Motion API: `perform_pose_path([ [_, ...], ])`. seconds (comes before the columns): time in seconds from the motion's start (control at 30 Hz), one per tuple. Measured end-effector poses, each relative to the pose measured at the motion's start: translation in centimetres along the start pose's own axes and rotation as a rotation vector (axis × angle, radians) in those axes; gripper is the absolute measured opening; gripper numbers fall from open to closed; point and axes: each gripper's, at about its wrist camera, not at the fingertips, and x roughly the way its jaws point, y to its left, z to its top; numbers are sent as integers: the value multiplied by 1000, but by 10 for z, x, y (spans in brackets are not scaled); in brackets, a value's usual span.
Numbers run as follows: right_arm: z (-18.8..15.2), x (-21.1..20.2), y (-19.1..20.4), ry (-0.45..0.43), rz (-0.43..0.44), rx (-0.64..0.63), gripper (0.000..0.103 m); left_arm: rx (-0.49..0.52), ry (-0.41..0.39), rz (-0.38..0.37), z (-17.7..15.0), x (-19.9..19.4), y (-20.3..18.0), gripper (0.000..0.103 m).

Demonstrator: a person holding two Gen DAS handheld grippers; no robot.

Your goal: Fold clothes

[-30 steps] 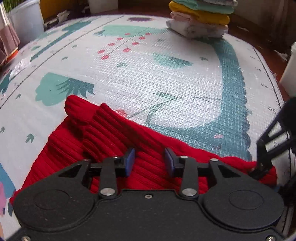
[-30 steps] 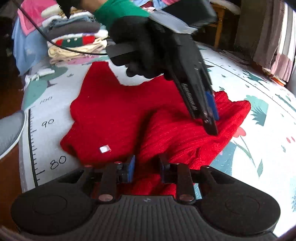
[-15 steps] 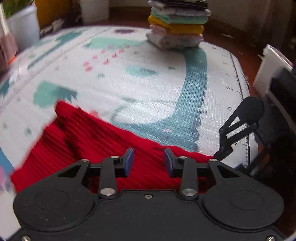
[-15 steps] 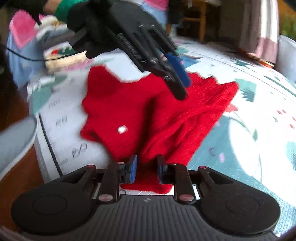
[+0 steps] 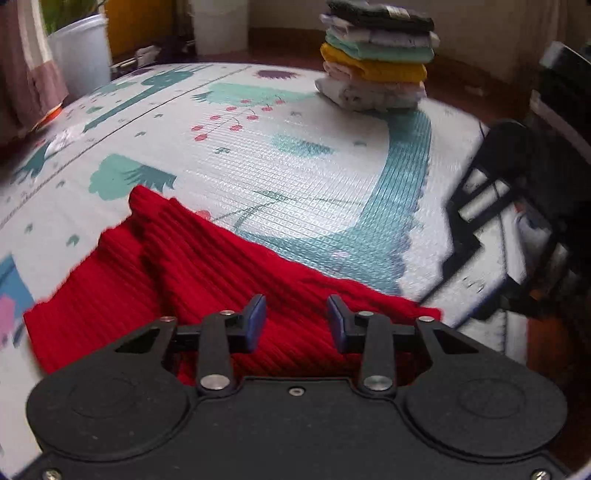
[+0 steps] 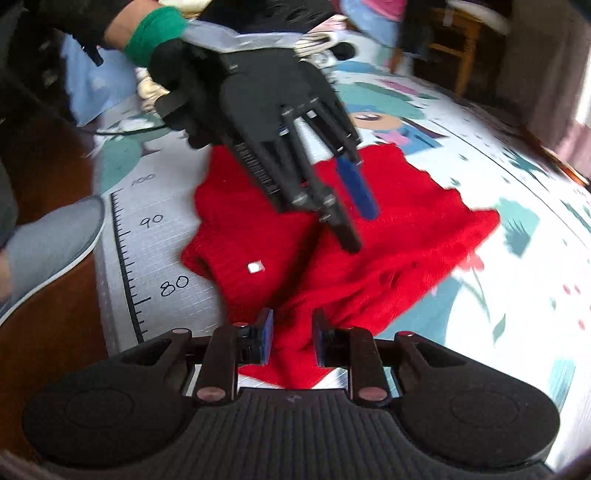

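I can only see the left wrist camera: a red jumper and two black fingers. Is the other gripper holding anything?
Observer: Yes. The right gripper pinches the near edge of the red ribbed knit sweater.
Operator: How does mine look from outside?
Observer: The left gripper hangs open above the sweater, held by a black-gloved hand with a green cuff.
Operator: Is anything on the sweater?
Observer: A small white square tag sits on its smoother part.

A black glove (image 6: 177,74) with a green knitted cuff (image 6: 155,35) was worn at the upper left. The black grippers (image 5: 295,317) were fitted with blue pads (image 6: 356,186), silver screws and ribbed housing.
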Motion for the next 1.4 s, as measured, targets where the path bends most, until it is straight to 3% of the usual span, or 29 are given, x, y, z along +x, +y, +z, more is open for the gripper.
perform_pose_path([
  [0.13,30,-5,-16,45,3,-116,25,-93,-41,34,-20,-25,3,37],
  [0.37,71,20,-35,104,-10,-87,25,-357,-86,151,-71,-69,38,39],
  [0.57,100,59,34,92,63,-186,25,-635,-140,290,-121,-110,88,39],
  [0.67,114,88,79,94,25,-156,29,-717,-172,333,-133,-122,102,39],
  [0.7,116,98,94,98,-9,-142,35,-740,-184,338,-137,-125,105,39],
  [0.83,124,130,143,116,-172,-108,58,-806,-205,332,-142,-126,110,39],
  [0.93,124,154,167,135,-284,-207,69,-823,-211,316,-139,-121,112,39],
  [1.17,131,173,163,147,-344,-112,59,-829,-203,261,-122,-103,134,39],
  [1.33,136,166,132,126,-370,144,57,-907,-195,207,-103,-71,180,39],
  [1.4,136,165,128,127,-368,179,53,-965,-188,181,-97,-56,199,39],
])
